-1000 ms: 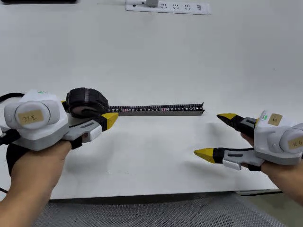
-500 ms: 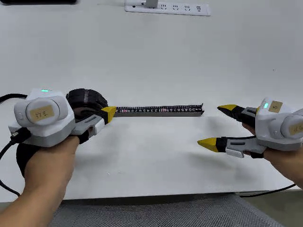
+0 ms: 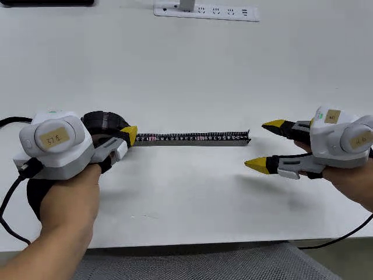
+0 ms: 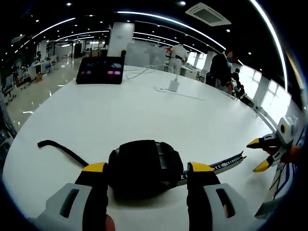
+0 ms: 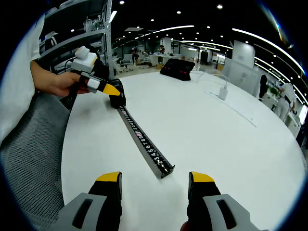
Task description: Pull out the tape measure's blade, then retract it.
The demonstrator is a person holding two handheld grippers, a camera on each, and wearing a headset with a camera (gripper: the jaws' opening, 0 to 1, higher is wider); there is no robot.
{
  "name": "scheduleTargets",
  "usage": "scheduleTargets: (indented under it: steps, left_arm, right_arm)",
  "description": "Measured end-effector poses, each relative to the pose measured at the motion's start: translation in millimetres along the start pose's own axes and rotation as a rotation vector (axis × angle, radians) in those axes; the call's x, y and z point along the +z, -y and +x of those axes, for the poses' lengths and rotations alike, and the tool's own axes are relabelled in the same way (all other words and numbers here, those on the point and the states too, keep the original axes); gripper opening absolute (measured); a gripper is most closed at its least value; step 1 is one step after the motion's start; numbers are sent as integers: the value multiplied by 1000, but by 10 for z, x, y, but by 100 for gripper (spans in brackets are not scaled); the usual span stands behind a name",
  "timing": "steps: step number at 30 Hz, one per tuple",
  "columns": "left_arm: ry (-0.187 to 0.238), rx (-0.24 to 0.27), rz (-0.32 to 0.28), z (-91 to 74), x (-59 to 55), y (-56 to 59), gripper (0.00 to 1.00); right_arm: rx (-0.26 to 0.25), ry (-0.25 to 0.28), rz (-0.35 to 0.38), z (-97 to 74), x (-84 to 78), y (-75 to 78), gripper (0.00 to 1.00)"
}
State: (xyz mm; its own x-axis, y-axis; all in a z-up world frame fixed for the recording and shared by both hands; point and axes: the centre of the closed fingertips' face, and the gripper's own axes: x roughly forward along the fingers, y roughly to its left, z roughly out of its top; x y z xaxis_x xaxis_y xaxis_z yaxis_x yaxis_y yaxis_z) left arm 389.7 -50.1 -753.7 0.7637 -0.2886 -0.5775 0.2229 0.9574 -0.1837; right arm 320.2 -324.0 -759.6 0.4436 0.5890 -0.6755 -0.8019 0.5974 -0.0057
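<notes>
tape measure case [image 3: 104,123]: on the white table [image 3: 186,70]
blade [image 3: 192,137]: extended flat from the case
left gripper [image 4: 147,168]: clamped across the case
right gripper [image 3: 262,144]: jaws apart, just beyond the blade's far end

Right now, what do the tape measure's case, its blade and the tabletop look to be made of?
Case: black, matte, with moulded panels; probably rubber-coated plastic. Blade: thin flat strip, dark with pale printed numerals; likely coated steel, though the look leaves it open. Tabletop: smooth white with a soft sheen and faint shadows; laminate or painted board, cannot tell which.
</notes>
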Motion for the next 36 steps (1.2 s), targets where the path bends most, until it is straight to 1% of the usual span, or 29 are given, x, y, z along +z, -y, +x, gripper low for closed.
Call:
scheduleTargets:
  steps: [6, 13, 21, 28, 30, 36]
  left_arm:
    - [3, 15, 4, 9, -4, -27, 60]
    - [-5, 14, 13, 18, -9, -22, 60]
    - [-9, 11, 17, 23, -11, -22, 59]
    - [-13, 11, 17, 19, -12, -19, 59]
    - [-14, 11, 17, 18, -12, -19, 59]
    - [-16, 10, 16, 18, -13, -19, 59]
  right_arm:
    - [21, -12, -20, 35, 11, 26, 50]
    - [49, -32, -46, 77, -13, 47, 45]
    - [85, -54, -57, 137, -28, 84, 39]
    - [119, -91, -102, 197, -55, 127, 31]
    - [140, -103, -120, 214, -71, 123, 28]
    - [169, -126, -144, 254, -106, 127, 24]
